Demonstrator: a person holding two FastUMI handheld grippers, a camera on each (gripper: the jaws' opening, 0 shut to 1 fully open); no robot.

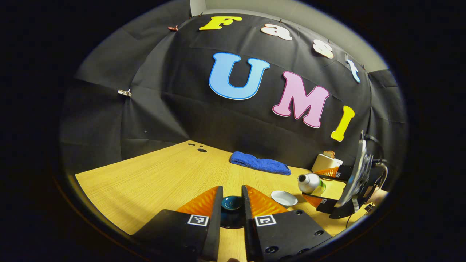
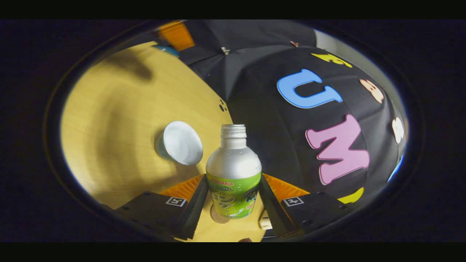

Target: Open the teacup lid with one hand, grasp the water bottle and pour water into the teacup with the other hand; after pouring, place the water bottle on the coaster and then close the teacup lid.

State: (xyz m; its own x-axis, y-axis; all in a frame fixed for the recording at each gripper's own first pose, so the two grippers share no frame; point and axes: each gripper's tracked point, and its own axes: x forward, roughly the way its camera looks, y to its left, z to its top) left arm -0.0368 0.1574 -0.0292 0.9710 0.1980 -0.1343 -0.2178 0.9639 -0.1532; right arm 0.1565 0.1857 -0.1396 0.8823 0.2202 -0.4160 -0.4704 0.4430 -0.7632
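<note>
Low centre of the left gripper view, the left gripper (image 1: 232,203) has its two fingers pinched against a dark blue lid (image 1: 231,202), lifted above the dark teacup (image 1: 233,220) on the yellow wooden table (image 1: 153,178). At lower right there, the right gripper (image 1: 320,185) clamps the bottle (image 1: 309,183), tipped on its side, just beside a white saucer (image 1: 284,198). In the right gripper view's lower middle, that bottle (image 2: 233,174) shows a silver shoulder, green label and uncapped threaded neck, both fingers pressing its sides.
</note>
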